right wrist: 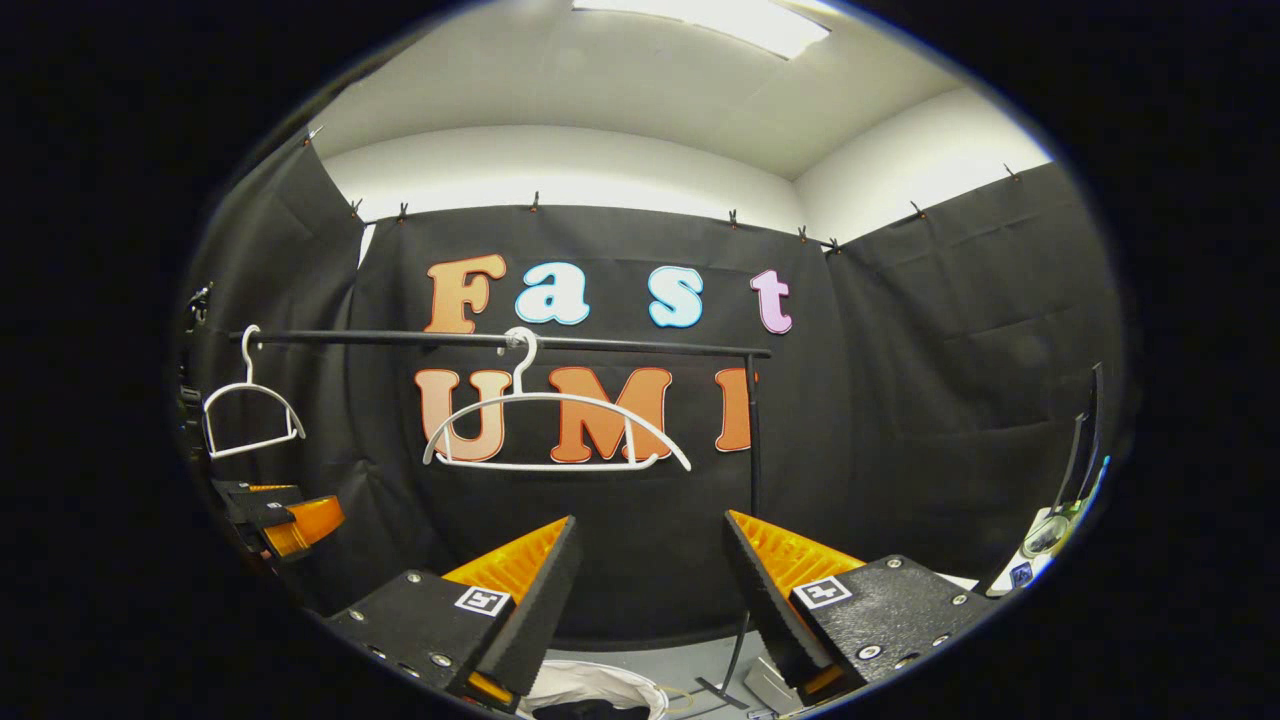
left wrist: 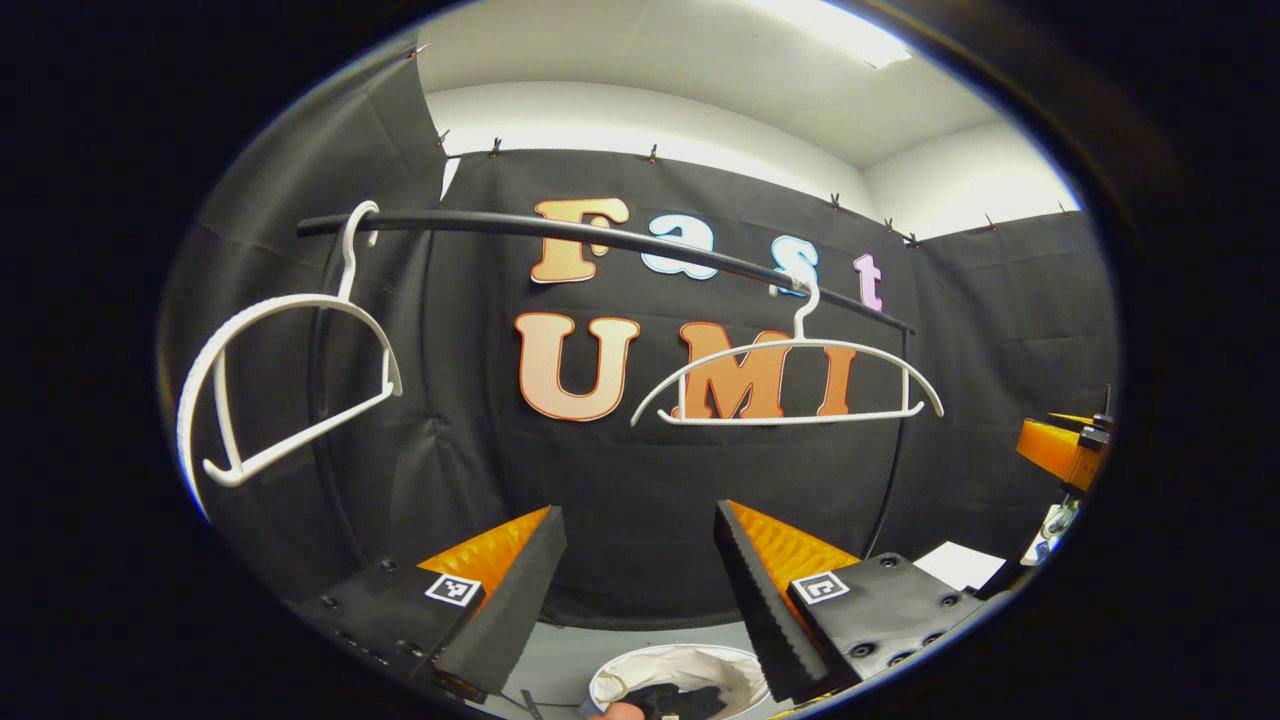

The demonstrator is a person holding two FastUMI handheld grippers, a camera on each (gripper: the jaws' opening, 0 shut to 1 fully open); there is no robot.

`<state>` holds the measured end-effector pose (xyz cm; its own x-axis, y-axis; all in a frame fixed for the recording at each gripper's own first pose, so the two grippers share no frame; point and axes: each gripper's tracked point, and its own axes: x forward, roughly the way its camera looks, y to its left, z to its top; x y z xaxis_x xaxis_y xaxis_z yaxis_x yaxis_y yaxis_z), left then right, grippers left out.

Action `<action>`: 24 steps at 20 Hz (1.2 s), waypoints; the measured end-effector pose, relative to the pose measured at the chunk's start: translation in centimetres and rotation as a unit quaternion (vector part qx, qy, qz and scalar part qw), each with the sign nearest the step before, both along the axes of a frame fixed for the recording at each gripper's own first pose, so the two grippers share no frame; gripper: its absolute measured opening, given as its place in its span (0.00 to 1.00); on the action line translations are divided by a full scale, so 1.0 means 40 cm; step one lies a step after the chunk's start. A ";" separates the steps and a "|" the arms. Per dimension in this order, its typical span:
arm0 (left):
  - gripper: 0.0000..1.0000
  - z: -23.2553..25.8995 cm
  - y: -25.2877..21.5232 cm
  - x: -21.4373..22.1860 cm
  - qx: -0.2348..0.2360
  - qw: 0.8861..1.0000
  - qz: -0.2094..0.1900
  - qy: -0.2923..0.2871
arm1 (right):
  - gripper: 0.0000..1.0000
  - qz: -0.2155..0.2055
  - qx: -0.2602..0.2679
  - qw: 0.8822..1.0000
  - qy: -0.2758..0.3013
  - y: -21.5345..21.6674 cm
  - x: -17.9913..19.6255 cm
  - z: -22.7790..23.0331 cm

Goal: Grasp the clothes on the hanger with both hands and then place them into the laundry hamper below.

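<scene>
Clothes [left wrist: 690, 700]: dark heap inside hamper [left wrist: 610, 683], below rail [left wrist: 600, 235]. Hangers [left wrist: 790, 385] bare. Left gripper [left wrist: 640, 590], right gripper [right wrist: 650, 590]: jaws wide, empty. Risk: low grippers could knock the hamper over.

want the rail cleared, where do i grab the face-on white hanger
Probably the short upright neck at the top of the face-on hanger, coming straight from the front: it hangs flat toward the left gripper, whose side-by-side fingers suit a vertical stem.
</scene>
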<state>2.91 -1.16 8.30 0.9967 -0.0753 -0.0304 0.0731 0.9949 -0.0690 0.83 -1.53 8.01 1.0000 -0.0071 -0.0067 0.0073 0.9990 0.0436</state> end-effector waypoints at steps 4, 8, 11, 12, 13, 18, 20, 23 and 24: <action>0.97 0.014 -0.007 -0.003 -0.002 1.000 -0.001 -0.007 | 0.87 -0.003 -0.013 1.000 -0.005 0.003 0.004 -0.004; 0.97 0.007 -0.013 0.010 -0.003 1.000 -0.006 -0.007 | 0.87 0.001 -0.013 1.000 -0.012 0.012 0.011 0.004; 0.94 -0.001 -0.019 0.013 -0.004 1.000 -0.004 -0.005 | 0.87 0.000 -0.015 1.000 -0.011 0.010 0.019 0.001; 0.97 -0.004 -0.020 0.012 -0.006 1.000 -0.004 -0.004 | 0.87 0.001 -0.014 1.000 -0.011 0.012 0.022 -0.001; 0.97 -0.008 -0.019 0.012 -0.009 1.000 -0.005 -0.001 | 0.87 0.001 -0.015 1.000 -0.011 0.011 0.023 -0.005; 0.97 -0.005 -0.015 0.013 -0.008 1.000 -0.004 -0.002 | 0.87 0.001 -0.014 1.000 -0.010 0.015 0.026 -0.017; 0.94 -0.003 -0.011 0.014 -0.002 1.000 -0.002 -0.005 | 0.87 0.001 -0.015 1.000 -0.009 0.019 0.028 -0.022; 0.97 0.000 -0.013 0.013 -0.002 1.000 -0.003 -0.006 | 0.87 0.006 -0.014 1.000 -0.009 0.030 0.031 -0.028; 0.97 0.001 -0.014 0.013 -0.003 1.000 -0.004 -0.006 | 0.87 0.008 -0.014 1.000 -0.009 0.035 0.034 -0.028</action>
<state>3.44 -1.70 8.32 0.9963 -0.0840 -0.0177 0.0825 0.9939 -0.0736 2.17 -0.12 6.88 0.9999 0.0087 0.0122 -0.0089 0.9998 0.0156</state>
